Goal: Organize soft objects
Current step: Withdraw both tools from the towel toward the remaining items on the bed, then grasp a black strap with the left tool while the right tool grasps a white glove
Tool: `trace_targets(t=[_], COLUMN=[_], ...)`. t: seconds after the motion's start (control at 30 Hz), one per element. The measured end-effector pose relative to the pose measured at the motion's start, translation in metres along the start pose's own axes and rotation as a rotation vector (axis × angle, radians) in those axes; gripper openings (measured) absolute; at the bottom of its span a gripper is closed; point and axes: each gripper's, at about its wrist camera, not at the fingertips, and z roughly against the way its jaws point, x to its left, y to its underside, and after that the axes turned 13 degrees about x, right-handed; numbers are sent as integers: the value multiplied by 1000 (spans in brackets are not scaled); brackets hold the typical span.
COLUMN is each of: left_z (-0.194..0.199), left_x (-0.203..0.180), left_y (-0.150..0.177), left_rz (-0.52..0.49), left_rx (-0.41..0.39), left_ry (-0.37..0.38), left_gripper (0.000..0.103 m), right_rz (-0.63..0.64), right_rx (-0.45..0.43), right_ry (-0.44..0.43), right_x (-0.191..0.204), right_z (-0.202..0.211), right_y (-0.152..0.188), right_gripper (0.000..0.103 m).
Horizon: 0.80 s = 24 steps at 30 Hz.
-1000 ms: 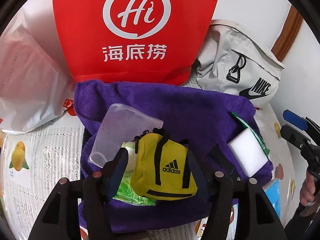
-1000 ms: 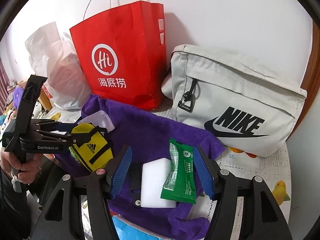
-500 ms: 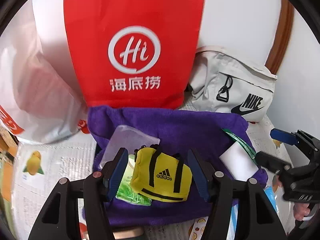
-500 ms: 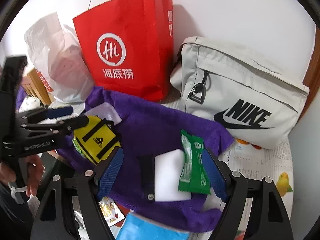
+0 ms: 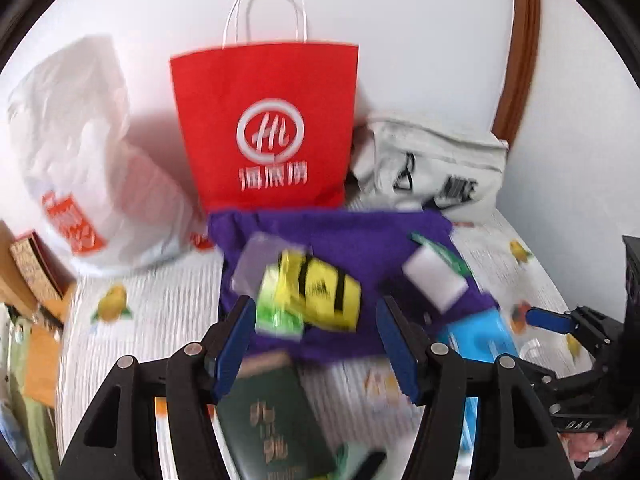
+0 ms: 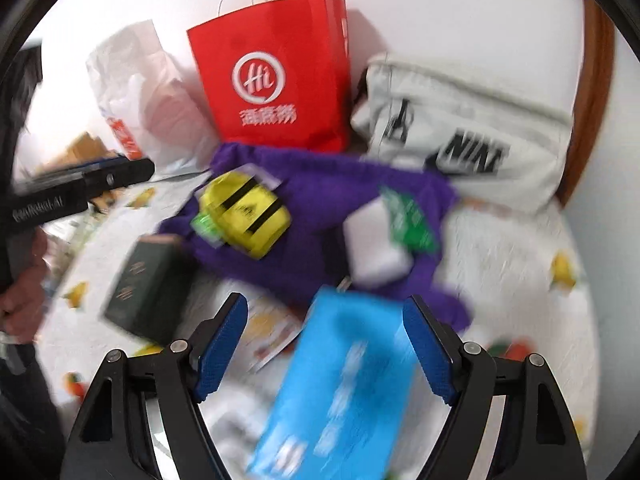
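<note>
A purple towel [image 5: 360, 236] lies on the table with a yellow Adidas pouch [image 5: 320, 288], a clear pouch [image 5: 256, 256], a white sponge [image 5: 434, 280] and a green packet [image 5: 440, 250] on it. My left gripper [image 5: 316, 344] hangs open above the towel's near edge, nothing between its fingers. My right gripper [image 6: 326, 348] is open over a blue pack [image 6: 344, 380], which lies flat below the gap, not pinched. The right wrist view also shows the yellow pouch [image 6: 244, 212], the sponge [image 6: 372, 244] and the left gripper [image 6: 100, 178] at the left. Both views are motion-blurred.
A red paper bag [image 5: 268, 128], a white plastic bag [image 5: 80, 160] and a grey Nike bag [image 5: 432, 168] stand against the back wall. A dark green booklet [image 5: 276, 416] lies near the towel's front edge. Small boxes [image 5: 28, 272] sit at far left.
Both grippers have pulled back from the towel, and the left has risen. The yellow pouch stays on the towel. The right jaws have widened. The booklet and blue pack have come into view.
</note>
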Motion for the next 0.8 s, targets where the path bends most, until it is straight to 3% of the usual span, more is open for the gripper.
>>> trace_targets(t=[0.07, 0.23, 0.43, 0.63, 0.8], left_z=[4, 7, 6, 4, -15], left_x=[1, -2, 3, 21, 24], left_y=[19, 78, 140, 183, 193], left_rz=[3, -13, 10, 91, 51], left_rx=[14, 51, 78, 91, 114], left_ry=[13, 33, 59, 80, 86], left_gripper=[61, 61, 61, 62, 67], right_rz=[-15, 7, 50, 95, 128], right_rx=[4, -18, -14, 0, 33], right_ry=[-35, 70, 19, -24, 1], right_x=[3, 28, 56, 79, 92], right_z=[7, 23, 20, -4, -36], right_y=[20, 72, 122, 143, 135], right_gripper=[80, 80, 80, 80, 80])
